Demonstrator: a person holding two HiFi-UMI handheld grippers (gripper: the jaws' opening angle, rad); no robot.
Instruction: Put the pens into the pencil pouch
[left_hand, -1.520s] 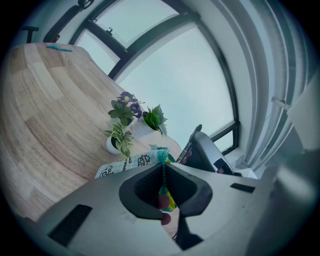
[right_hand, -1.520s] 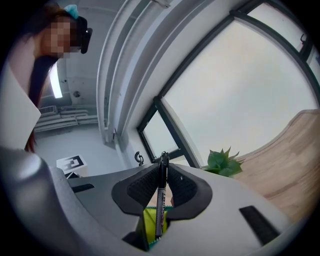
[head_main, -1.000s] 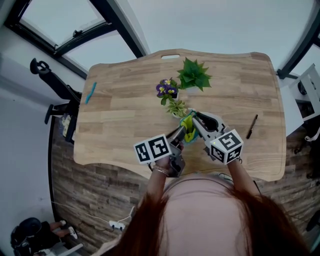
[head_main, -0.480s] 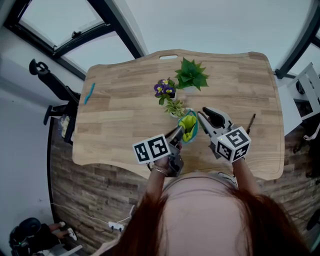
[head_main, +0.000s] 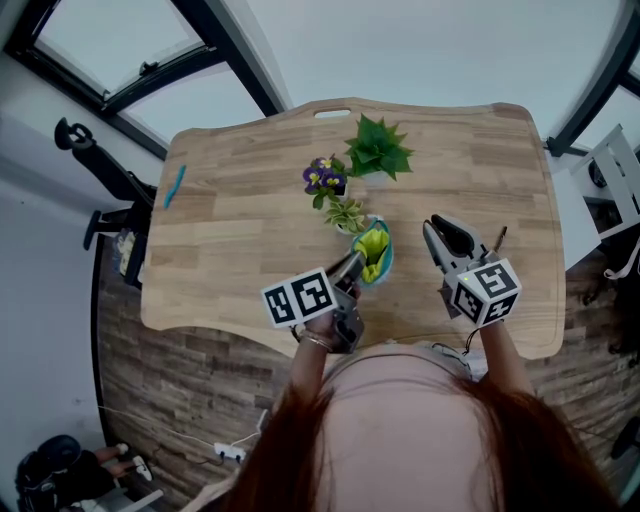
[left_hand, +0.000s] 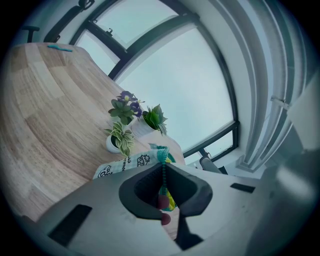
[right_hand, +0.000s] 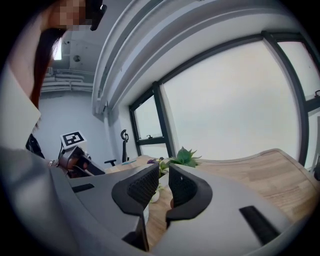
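Observation:
The pencil pouch (head_main: 376, 250), teal-edged with a yellow-green lining, stands open-mouthed in the middle of the wooden table (head_main: 240, 250). My left gripper (head_main: 357, 263) is shut on its zipper edge (left_hand: 161, 165). My right gripper (head_main: 438, 226) hovers to the right of the pouch; its jaws have just been closing, a narrow gap shows between them and nothing is in it (right_hand: 164, 176). A black pen (head_main: 499, 237) lies just right of that gripper. A teal pen (head_main: 174, 186) lies at the table's far left edge, also seen in the left gripper view (left_hand: 60, 47).
Three small pot plants stand behind the pouch: a green one (head_main: 378, 150), purple flowers (head_main: 325, 178) and a striped one (head_main: 347, 213). An office chair (head_main: 85, 140) stands beyond the table's left side. Windows lie beyond the far edge.
My right gripper has drawn away from the pouch's mouth and moved right, towards the black pen. The left gripper and the pouch have stayed put.

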